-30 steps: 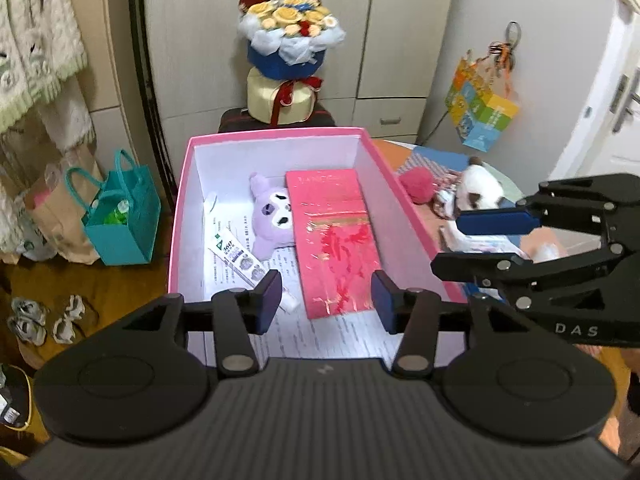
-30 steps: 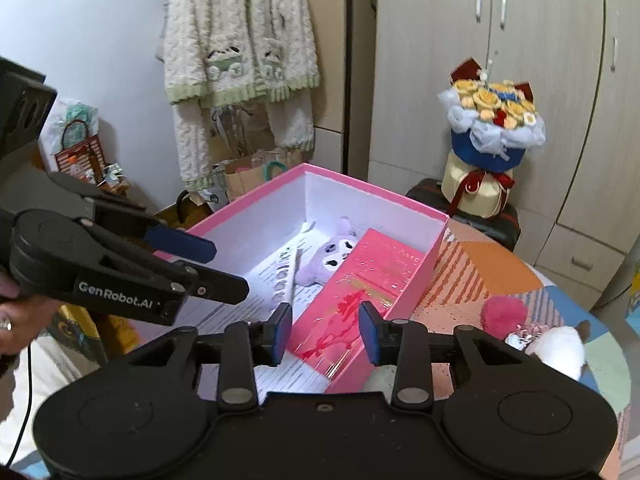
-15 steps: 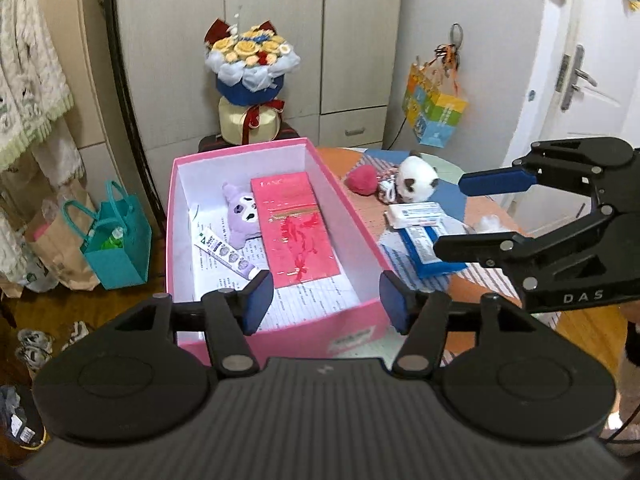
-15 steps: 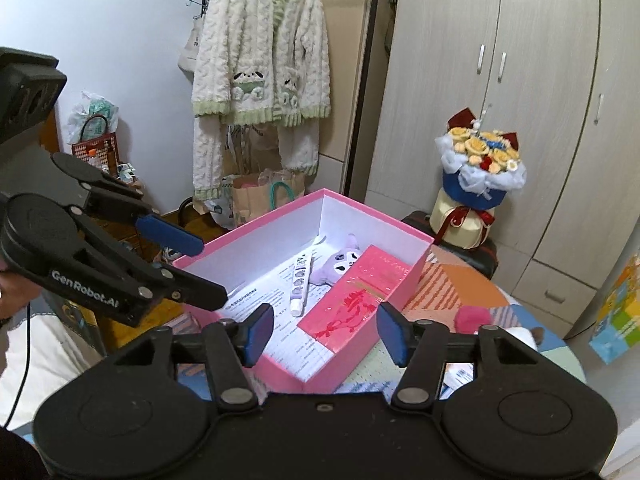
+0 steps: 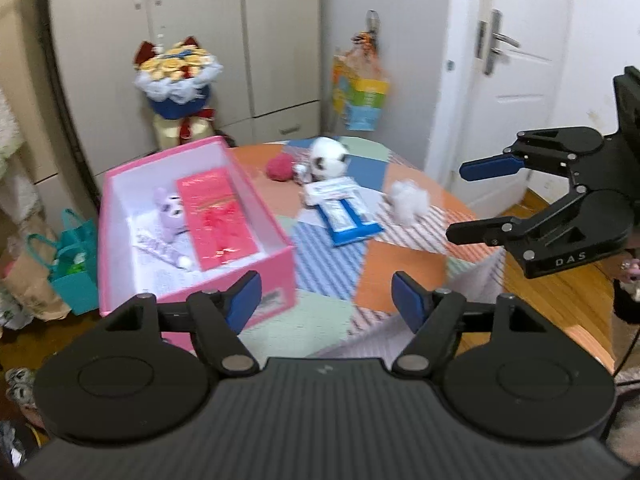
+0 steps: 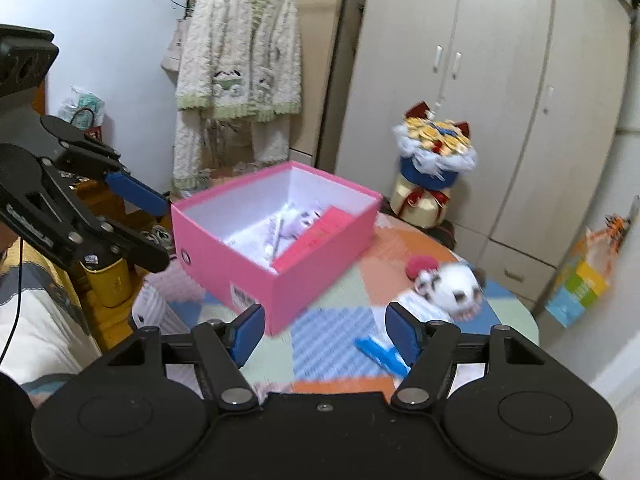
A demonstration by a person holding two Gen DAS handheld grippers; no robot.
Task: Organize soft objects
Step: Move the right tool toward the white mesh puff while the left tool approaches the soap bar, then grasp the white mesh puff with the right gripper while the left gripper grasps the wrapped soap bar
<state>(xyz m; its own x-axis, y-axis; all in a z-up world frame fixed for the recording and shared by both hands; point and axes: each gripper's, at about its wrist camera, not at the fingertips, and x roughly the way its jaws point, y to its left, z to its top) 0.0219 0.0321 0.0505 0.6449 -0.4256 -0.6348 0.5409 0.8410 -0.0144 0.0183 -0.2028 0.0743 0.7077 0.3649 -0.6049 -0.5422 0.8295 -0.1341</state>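
Observation:
A pink box (image 5: 280,276) stands on the left of a patchwork-covered table (image 5: 400,256). It holds a purple plush (image 5: 170,208), a red envelope (image 5: 218,220) and a tube. On the cloth lie a red pompom (image 5: 280,168), a black-and-white panda plush (image 5: 330,158) and a small white fluffy toy (image 5: 410,200). My left gripper (image 5: 326,300) is open and empty above the table's near edge. My right gripper (image 6: 324,332) is open and empty, near the box (image 6: 304,268) and the panda plush (image 6: 450,286). It also shows in the left wrist view (image 5: 472,204).
A blue-and-white packet (image 5: 344,212) lies mid-table. A flower bouquet (image 5: 176,80) stands behind the box. A wardrobe, a door (image 5: 516,80), a hanging colourful bag (image 5: 360,96), teal bags on the floor (image 5: 74,264) and a hung cardigan (image 6: 240,72) surround the table.
Both grippers have pulled back and up from the box and opened wider. The views now take in the whole table; the box's contents have not moved.

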